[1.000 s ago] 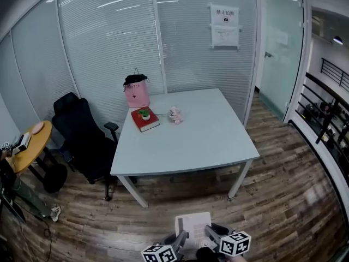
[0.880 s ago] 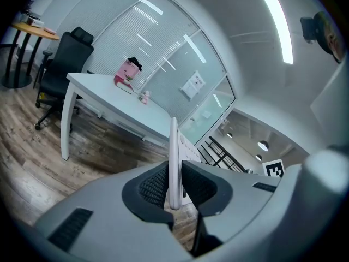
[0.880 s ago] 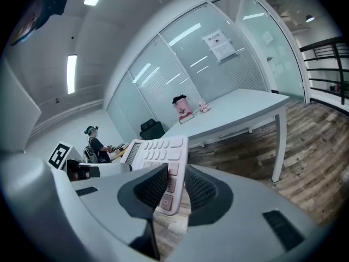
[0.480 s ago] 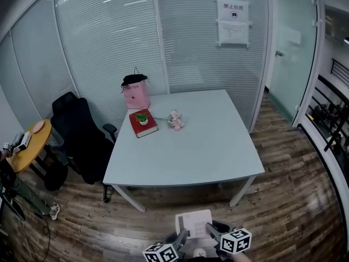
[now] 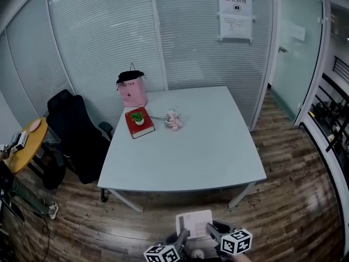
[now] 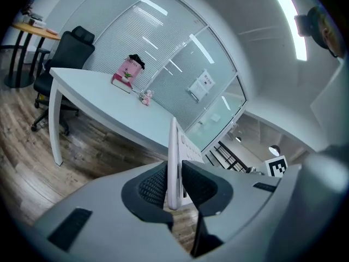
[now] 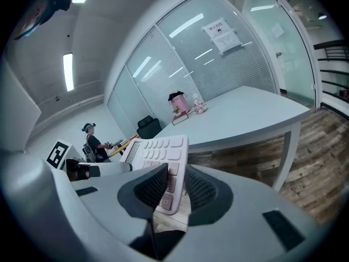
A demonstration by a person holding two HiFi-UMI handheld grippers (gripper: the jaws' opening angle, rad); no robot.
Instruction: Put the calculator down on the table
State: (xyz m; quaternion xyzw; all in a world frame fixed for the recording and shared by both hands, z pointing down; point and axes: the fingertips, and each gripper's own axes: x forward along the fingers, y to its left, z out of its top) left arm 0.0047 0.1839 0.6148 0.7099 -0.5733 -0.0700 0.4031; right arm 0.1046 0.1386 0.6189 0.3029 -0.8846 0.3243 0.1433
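Note:
A white calculator (image 5: 194, 223) is held between both grippers at the bottom of the head view, in front of the pale table (image 5: 212, 157). My left gripper (image 5: 182, 237) is shut on its left edge; in the left gripper view the calculator (image 6: 173, 162) stands edge-on between the pads (image 6: 154, 185). My right gripper (image 5: 211, 231) is shut on its right side; the right gripper view shows the keypad (image 7: 158, 152) pinched at its near corner by that gripper (image 7: 173, 189). The calculator hangs in the air, short of the table's near edge.
On the table's far left stand a pink bag (image 5: 132, 90), a red book (image 5: 138, 122) with a small plant, and a pink toy (image 5: 174, 119). A black office chair (image 5: 73, 135) sits left of the table, a round yellow table (image 5: 22, 146) further left. Glass walls close the back.
Both grippers with the calculator have come closer to the table; the table's near edge now lies lower and larger in the head view. The grip looks the same.

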